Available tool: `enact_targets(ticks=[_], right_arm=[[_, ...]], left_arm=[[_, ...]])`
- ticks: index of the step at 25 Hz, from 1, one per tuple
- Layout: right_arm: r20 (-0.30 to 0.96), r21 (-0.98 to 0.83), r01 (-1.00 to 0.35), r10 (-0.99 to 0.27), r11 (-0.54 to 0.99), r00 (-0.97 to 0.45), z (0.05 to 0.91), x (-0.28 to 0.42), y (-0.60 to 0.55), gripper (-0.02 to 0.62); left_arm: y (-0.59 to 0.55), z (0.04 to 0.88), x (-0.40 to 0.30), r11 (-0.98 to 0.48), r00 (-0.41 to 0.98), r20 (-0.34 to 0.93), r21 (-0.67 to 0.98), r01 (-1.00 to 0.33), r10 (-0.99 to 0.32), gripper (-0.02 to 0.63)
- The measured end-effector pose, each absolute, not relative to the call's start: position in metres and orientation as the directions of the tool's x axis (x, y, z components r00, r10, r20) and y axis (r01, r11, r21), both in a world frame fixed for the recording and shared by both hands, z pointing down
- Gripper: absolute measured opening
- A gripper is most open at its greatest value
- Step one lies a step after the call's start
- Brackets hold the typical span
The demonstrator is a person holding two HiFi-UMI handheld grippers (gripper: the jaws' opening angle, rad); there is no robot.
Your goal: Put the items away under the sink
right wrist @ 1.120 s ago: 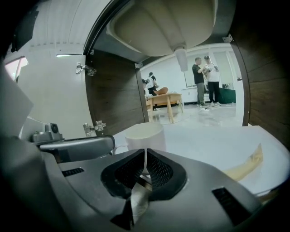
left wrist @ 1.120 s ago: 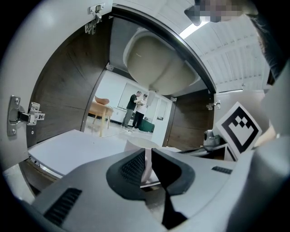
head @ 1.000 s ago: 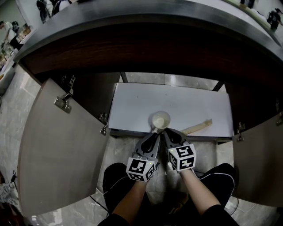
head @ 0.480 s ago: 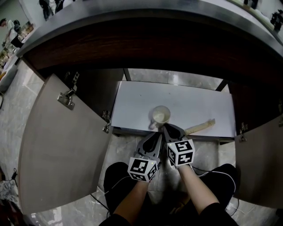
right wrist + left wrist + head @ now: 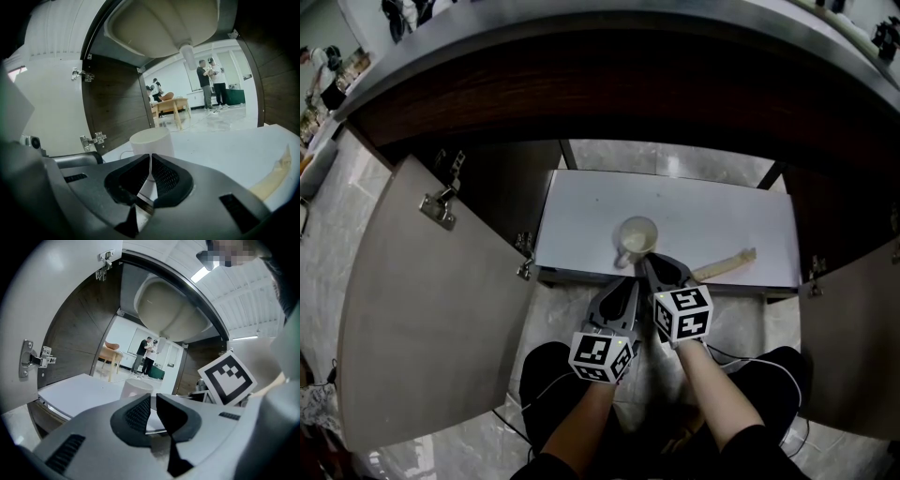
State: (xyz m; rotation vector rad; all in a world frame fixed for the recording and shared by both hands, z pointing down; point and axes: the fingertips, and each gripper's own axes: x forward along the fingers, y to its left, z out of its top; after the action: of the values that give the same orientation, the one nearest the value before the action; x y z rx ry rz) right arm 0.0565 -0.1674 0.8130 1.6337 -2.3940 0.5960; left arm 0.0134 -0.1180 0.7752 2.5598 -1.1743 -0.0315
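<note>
Mug: a cream-white ceramic mug (image 5: 637, 238) stands upright near the centre of the head view, on the white shelf board (image 5: 581, 220) of the open cupboard. Its handle is turned to the lower left, and nothing grips it.
Left gripper: the grey left gripper (image 5: 624, 281) sits just below the mug at the board's front edge. Its dark pads nearly meet, with only a thin slit between them and nothing in it.
Right gripper: the grey right gripper (image 5: 648, 262) is just beside the left gripper, its tips at the mug's lower right. Its jaws are together and empty; whether they touch the mug cannot be told.
Utensil: a pale flat wooden utensil (image 5: 722, 266) lies on the board right of the mug, apart from it.
Door: a beige cupboard door (image 5: 422, 319) hangs open at the left.
Sink: the pale sink bowl underside (image 5: 159, 23) fills the top of the right gripper view.
</note>
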Motion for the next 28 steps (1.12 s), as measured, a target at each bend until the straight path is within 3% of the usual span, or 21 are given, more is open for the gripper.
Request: enact_targets(ticks=[15,28], right_arm=[[0.236,-0.181,-0.844,-0.811,0.505,-0.535,0.779,0.047,-0.123,0.037],[0.153,-0.11,-0.844,-0.83,0.526,-0.537,0.725,0.057,-0.092,0.037]], left_arm=[[-0.113,0.768,0.024,-0.616,0.658,0.089,0.277,-0.738,-0.748,0.025],[-0.1,0.717,0.042,-0.735,0.741,-0.006,0.123,-0.666,-0.672,0.014]])
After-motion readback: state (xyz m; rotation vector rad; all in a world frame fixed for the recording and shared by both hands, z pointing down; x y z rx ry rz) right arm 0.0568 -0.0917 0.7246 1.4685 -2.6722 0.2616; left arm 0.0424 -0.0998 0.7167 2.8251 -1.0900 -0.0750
